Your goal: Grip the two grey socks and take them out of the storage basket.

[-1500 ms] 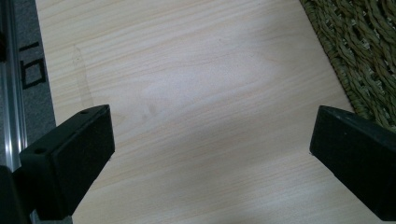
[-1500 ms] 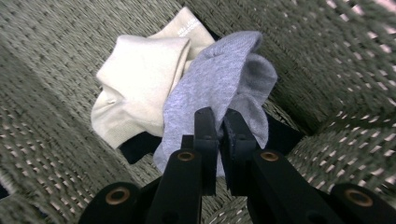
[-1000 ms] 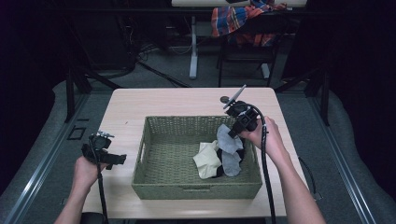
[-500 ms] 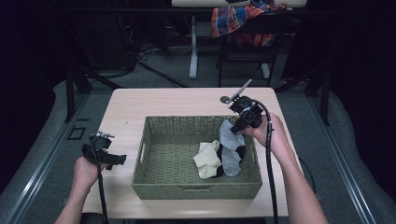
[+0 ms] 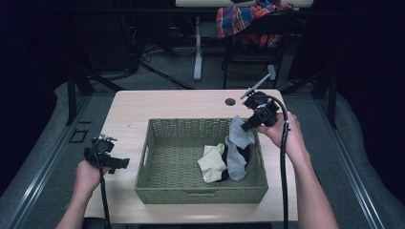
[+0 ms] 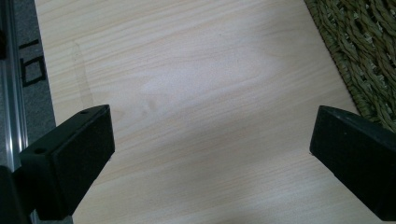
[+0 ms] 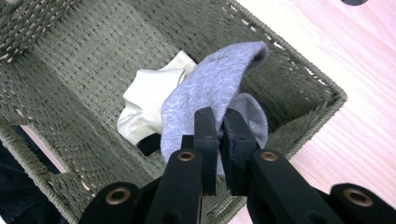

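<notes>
grey sock pinched, lifted at the basket's right side

my left tool (image 5: 113,162) sits over bare worktop (image 5: 129,112), just left of the woven basket (image 5: 200,194). its jaws stand wide apart with nothing between them; in the left gripper view there is plain wood under them and a corner of basket weave at the right edge.

basket is mid-worktop. inside, right of centre: a cream sock (image 5: 211,162) lying on the bottom, something dark (image 5: 244,153) under and beside it, can't tell what.

next to that, the grey sock (image 5: 237,148). my right tool (image 5: 244,126) has it clamped, jaws closed on a fold of the fabric near its upper end. right gripper view shows both pads (image 7: 205,140) pressing the cloth. the top of the sock is up above the basket's right rim, the rest hangs down into the basket with its lower end touching the cream sock and the dark item.

my right hand (image 5: 282,131) is over the worktop just outside the right rim, cable trailing down along the forearm.
</notes>
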`<state>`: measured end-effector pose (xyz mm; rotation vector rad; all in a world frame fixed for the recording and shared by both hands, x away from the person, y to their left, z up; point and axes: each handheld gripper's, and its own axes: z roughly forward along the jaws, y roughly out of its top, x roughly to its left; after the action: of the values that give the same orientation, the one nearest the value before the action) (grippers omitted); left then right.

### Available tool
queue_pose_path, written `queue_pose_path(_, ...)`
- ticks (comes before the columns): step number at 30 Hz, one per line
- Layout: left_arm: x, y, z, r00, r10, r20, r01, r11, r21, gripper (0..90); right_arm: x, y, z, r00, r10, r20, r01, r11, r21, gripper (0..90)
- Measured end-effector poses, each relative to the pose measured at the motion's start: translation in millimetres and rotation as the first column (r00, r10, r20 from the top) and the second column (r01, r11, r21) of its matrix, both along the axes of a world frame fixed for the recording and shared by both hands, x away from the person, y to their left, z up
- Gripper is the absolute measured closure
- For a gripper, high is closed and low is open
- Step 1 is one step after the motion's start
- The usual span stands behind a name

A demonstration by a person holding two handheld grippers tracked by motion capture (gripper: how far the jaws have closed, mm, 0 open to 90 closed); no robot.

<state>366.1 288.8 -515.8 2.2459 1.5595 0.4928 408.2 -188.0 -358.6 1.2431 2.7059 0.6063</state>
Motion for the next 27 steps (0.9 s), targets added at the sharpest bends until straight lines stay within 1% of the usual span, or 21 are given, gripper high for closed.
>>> queue_pose_path(1,-0.1,0.0,-0.3,1.0000,0.003,0.005,-0.003,1.0000,-0.001,0.2,0.0,0.0,0.0,1.0000,0.000,0.000,0.000,1.0000,0.000,85.9)
queue_pose_path(2,-0.1,0.1,-0.4,1.0000,0.003,0.005,-0.003,1.0000,-0.001,0.1,-1.1,-0.9,1.0,0.9999,-0.005,0.010,0.005,0.9999,0.013,85.9)
queue_pose_path(3,0.0,0.3,-0.3,1.0000,0.002,-0.001,-0.002,1.0000,-0.001,0.1,-1.7,-2.6,3.4,1.0000,-0.003,0.007,0.003,1.0000,0.008,85.9)
queue_pose_path(6,-0.2,0.1,-0.4,1.0000,-0.001,0.001,0.001,1.0000,0.000,0.2,-4.3,-7.8,8.4,0.9998,-0.016,0.013,0.016,0.9998,0.008,85.9)
queue_pose_path(9,-0.6,0.4,-0.4,1.0000,0.001,0.004,-0.001,1.0000,0.001,0.2,-6.0,-13.6,12.8,0.9993,-0.030,0.024,0.029,0.9994,0.018,85.9)
queue_pose_path(11,-0.5,0.9,-0.5,1.0000,0.001,0.004,-0.001,1.0000,0.001,0.2,-7.3,-17.8,16.4,0.9991,-0.032,0.029,0.032,0.9994,0.012,85.9)
queue_pose_path(12,-0.3,0.9,-0.6,1.0000,0.001,0.003,-0.001,1.0000,0.001,0.2,-9.1,-22.0,18.3,0.9981,-0.050,0.036,0.049,0.9987,0.017,85.9)
queue_pose_path(13,-0.3,0.7,-0.6,1.0000,0.001,0.003,-0.001,1.0000,0.001,0.2,-9.1,-22.0,18.3,0.9981,-0.050,0.036,0.049,0.9987,0.017,85.9)
queue_pose_path(15,-0.5,-0.1,-0.4,1.0000,0.001,0.005,-0.001,1.0000,0.001,0.2,-10.0,-27.7,20.2,0.9972,-0.063,0.042,0.062,0.9980,0.012,85.9)
queue_pose_path(17,-0.5,0.0,-0.3,1.0000,0.000,0.001,0.000,1.0000,0.000,0.2,-11.3,-34.0,21.8,0.9959,-0.076,0.048,0.076,0.9970,0.016,85.9)
queue_pose_path(19,-0.5,0.1,-0.5,1.0000,0.002,0.004,-0.002,1.0000,0.000,0.2,-13.1,-40.7,23.8,0.9941,-0.093,0.056,0.092,0.9956,0.016,85.9)
queue_pose_path(20,-0.4,0.1,-0.6,1.0000,0.002,0.004,-0.002,1.0000,-0.001,0.1,-14.8,-48.0,25.4,0.9918,-0.112,0.062,0.111,0.9937,0.019,86.0)
queue_pose_path(21,-0.4,-0.1,-0.3,1.0000,0.000,0.001,0.000,1.0000,-0.001,0.2,-15.5,-51.9,26.4,0.9911,-0.118,0.062,0.117,0.9930,0.018,85.9)
queue_pose_path(23,-0.6,-0.4,0.1,1.0000,-0.003,0.004,0.003,1.0000,0.000,0.2,-17.5,-58.9,27.5,0.9878,-0.140,0.068,0.139,0.9901,0.021,86.0)
queue_pose_path(25,-0.6,-0.4,0.1,1.0000,-0.003,0.003,0.003,1.0000,0.000,0.2,-18.1,-62.7,27.9,0.9866,-0.148,0.069,0.146,0.9889,0.024,85.9)
queue_pose_path(27,-0.5,-0.4,-0.1,1.0000,-0.002,0.003,0.002,1.0000,0.001,0.2,-19.4,-70.0,28.6,0.9830,-0.168,0.074,0.167,0.9857,0.023,85.9)
